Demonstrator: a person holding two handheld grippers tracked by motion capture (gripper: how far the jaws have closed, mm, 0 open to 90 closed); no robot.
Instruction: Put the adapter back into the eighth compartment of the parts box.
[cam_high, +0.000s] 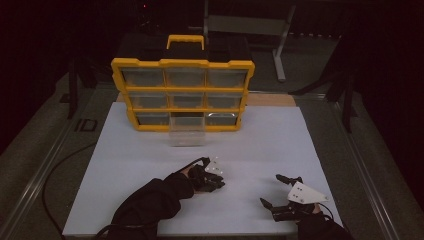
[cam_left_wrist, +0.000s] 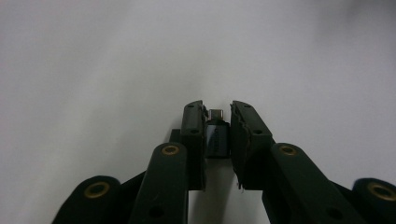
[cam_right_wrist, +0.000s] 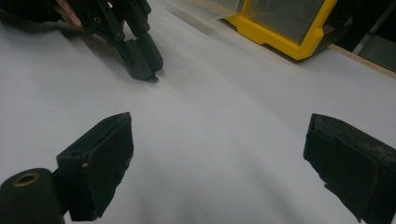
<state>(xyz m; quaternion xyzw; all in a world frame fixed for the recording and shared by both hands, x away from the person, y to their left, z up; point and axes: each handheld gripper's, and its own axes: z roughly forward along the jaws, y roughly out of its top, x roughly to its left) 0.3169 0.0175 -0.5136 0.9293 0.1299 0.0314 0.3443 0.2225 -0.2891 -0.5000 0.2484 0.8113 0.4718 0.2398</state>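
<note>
While a small dark adapter (cam_left_wrist: 217, 137), seemingly a USB plug with a metal tip, lies on the white table sheet (cam_high: 150, 165) in front of the yellow organiser (cam_high: 183, 95), it is bracketed by the left gripper (cam_left_wrist: 217, 108). A sliver of gap is seen at the right pad, so a firm clamp cannot be confirmed; the jaws are nearly together. Picking up is judged the step in hand: full closure, then a lift toward the pulled-out clear drawer (cam_high: 187, 132). To the adapter's right, the right gripper (cam_high: 272, 190) is held with jaws wide apart, empty. From the high view, the adapter is hidden under the hand.
</note>
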